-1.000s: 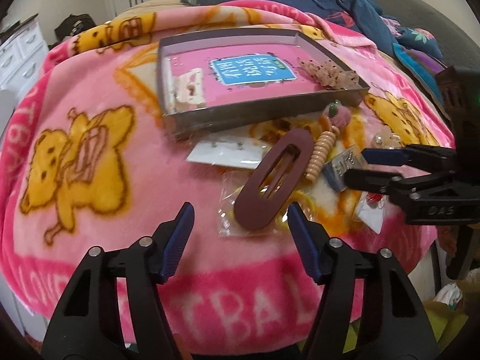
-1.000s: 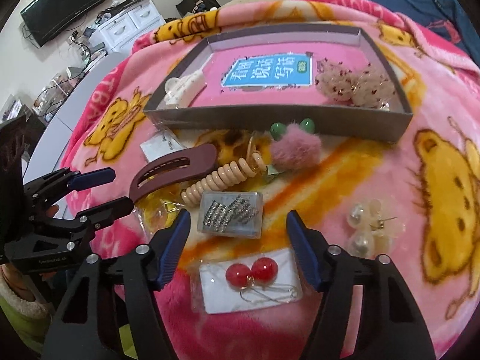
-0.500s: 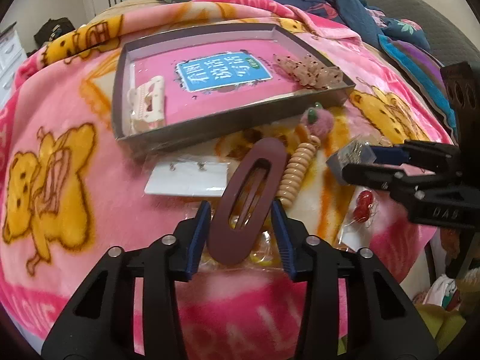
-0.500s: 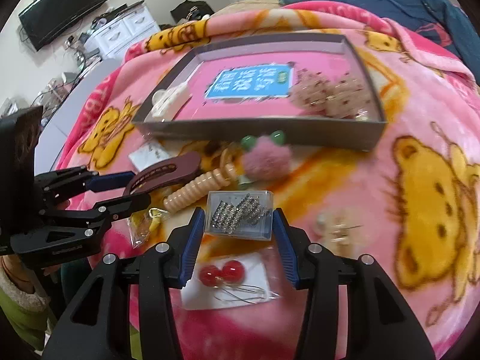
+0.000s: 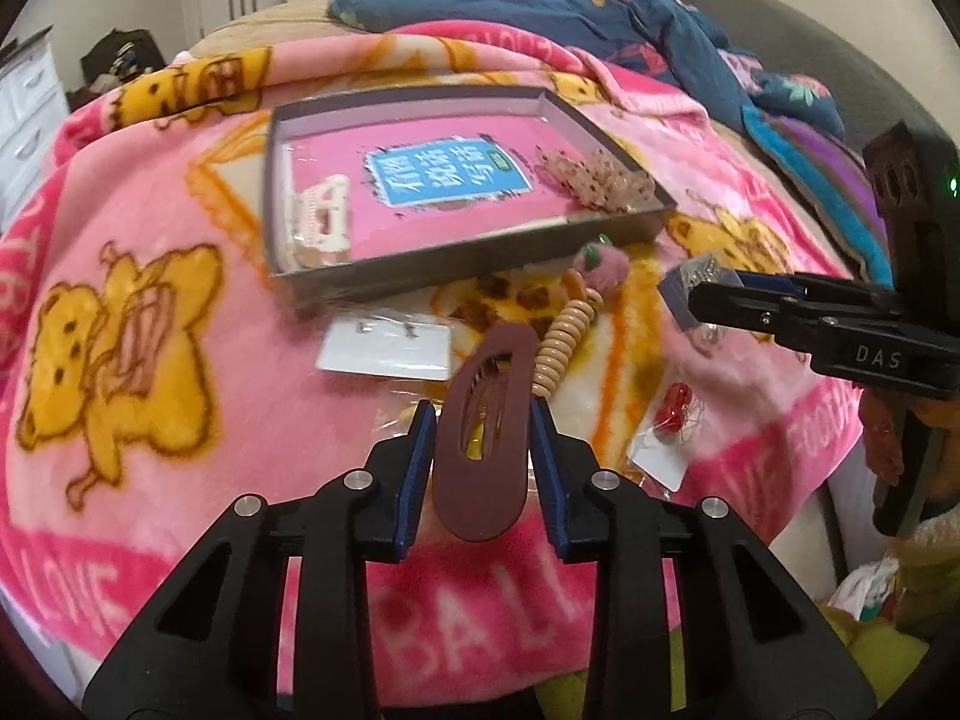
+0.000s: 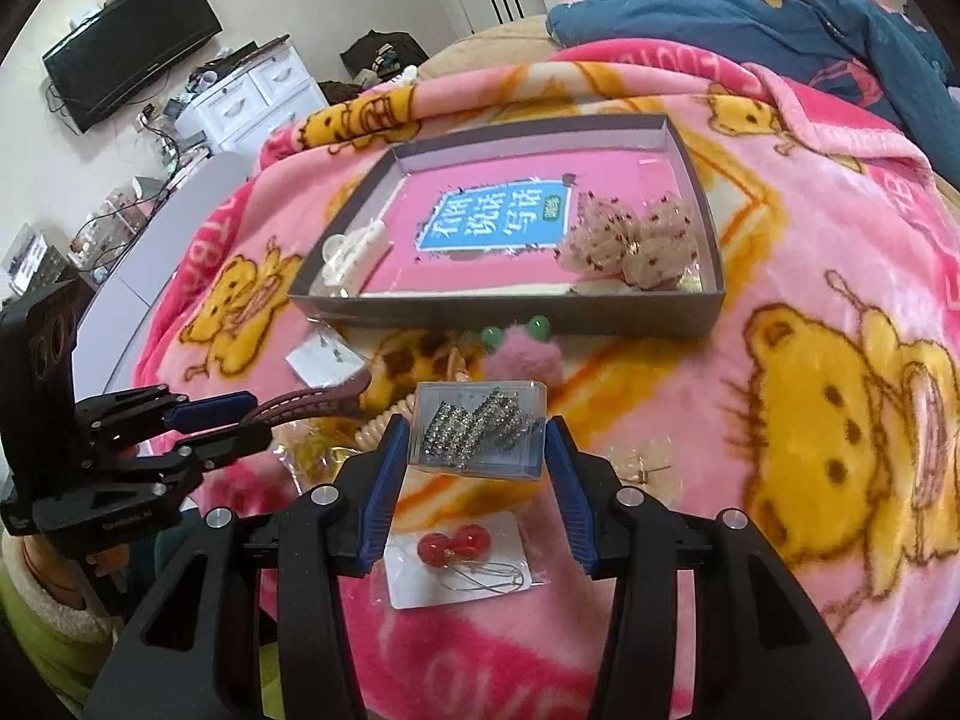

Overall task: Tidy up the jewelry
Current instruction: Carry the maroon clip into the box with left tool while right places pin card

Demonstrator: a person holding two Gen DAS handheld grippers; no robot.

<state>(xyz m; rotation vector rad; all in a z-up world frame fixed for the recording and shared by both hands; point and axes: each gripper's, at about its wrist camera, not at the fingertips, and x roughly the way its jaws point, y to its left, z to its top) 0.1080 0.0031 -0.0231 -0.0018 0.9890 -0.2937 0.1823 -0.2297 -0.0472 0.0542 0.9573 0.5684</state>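
A maroon oval hair clip (image 5: 480, 510) hangs above the pink bear blanket between the blue pads of my left gripper (image 5: 482, 420); the jaws are closing and both pads touch its sides. My right gripper (image 6: 475, 429) is shut on a small clear box (image 6: 516, 408) of sparkly earrings, lifted off the blanket. A grey tray (image 5: 480, 258) with a pink floor lies just beyond both, holding a white claw clip (image 5: 321, 216) and speckled fluffy bows (image 6: 630, 234). In the right wrist view the left gripper (image 6: 258, 417) and its clip (image 6: 318, 402) show at the left.
On the blanket before the tray lie a beige spiral hair tie (image 5: 564, 342), a pink pompom tie (image 6: 522, 354), a white earring card (image 5: 384, 345) and red ball earrings (image 6: 456, 546) on a card. A blue quilt (image 5: 600, 30) is piled behind. The bed edge is near.
Both grippers went from wide open to closed, the left on the maroon clip and the right on the clear box. Both items have since risen off the blanket.
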